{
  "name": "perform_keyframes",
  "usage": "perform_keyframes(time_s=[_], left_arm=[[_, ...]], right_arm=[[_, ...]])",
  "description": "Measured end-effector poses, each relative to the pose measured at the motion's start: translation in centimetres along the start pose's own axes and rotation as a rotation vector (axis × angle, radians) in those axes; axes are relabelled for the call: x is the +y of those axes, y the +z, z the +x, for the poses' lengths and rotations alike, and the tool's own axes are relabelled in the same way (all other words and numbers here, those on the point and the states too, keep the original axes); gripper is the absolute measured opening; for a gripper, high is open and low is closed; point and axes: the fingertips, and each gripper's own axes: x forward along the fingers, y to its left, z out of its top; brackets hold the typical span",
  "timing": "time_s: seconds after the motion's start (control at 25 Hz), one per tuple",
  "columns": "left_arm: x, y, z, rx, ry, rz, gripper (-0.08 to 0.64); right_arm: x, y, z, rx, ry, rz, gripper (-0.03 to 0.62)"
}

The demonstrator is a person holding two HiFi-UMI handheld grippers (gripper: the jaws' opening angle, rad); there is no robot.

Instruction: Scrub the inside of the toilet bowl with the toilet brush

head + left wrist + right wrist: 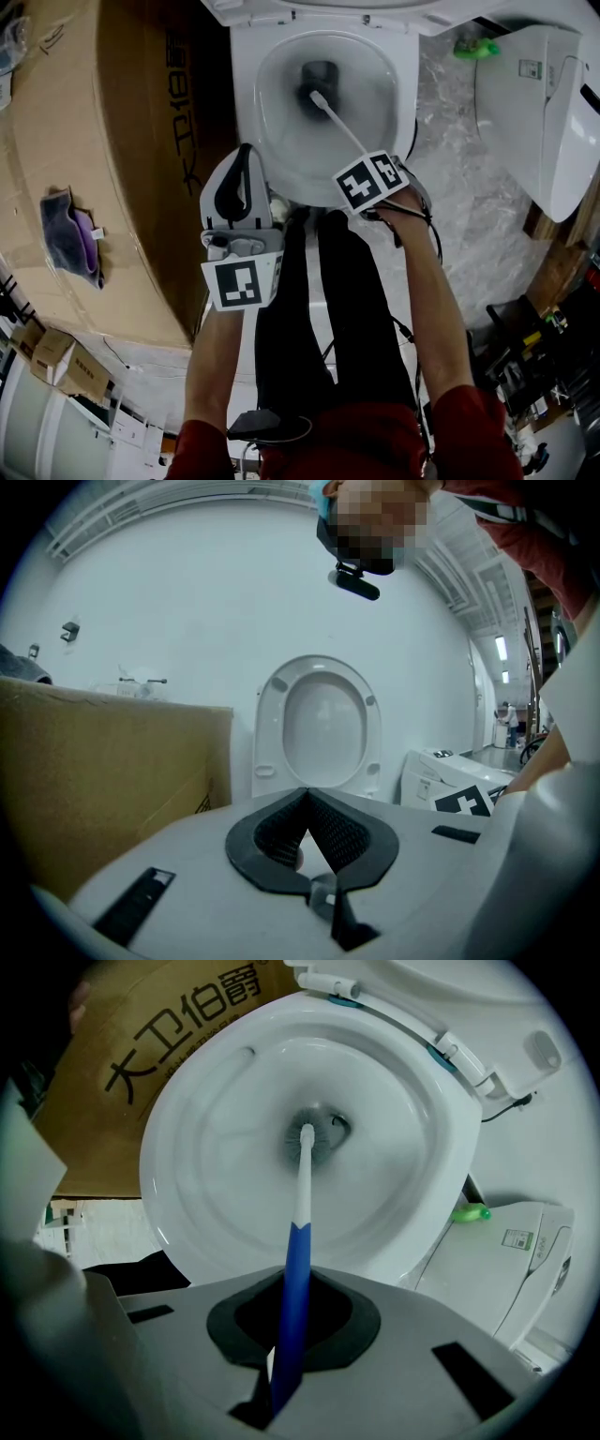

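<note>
The right gripper [292,1321] has its jaws clenched on the blue handle of the toilet brush [302,1194]. The brush's long axis runs straight ahead of the jaws and down into the toilet bowl [206,1176]. Its dark bristle head sits at the drain, too blurred to make out clearly. The handle's rear end is hidden behind the jaws. The left gripper [309,832] has its jaws pressed together on nothing, with the raised seat [319,728] ahead of them.
</note>
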Motion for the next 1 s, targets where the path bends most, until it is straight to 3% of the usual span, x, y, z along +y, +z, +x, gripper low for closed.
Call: perform_keyframes(time_s=[0.28,0.52,0.68,1.0], left_arm=[[-0.3,0.3,-0.4,-0.007,-0.004,-0.001,0.012],[-1.0,1.9,-0.5,-0.016,-0.015,-0.002,0.012],[-1.5,3.8,-0.9,-0.018,-0.025,-0.001,0.012],[-3.4,10.2,-2.8,-0.042,-0.045,-0.020,0.012]], right_arm=[[0.7,-3.1,0.0,0.099,0.027,-0.062,0.015],[1.5,-5.7,-0.9,0.043,0.077,0.102,0.015],[2.8,-5.4,-2.5,-0.102,0.131,0.183,0.014],[3.9,-5.4,-9.0,-0.309,0.099,0.265,0.014]])
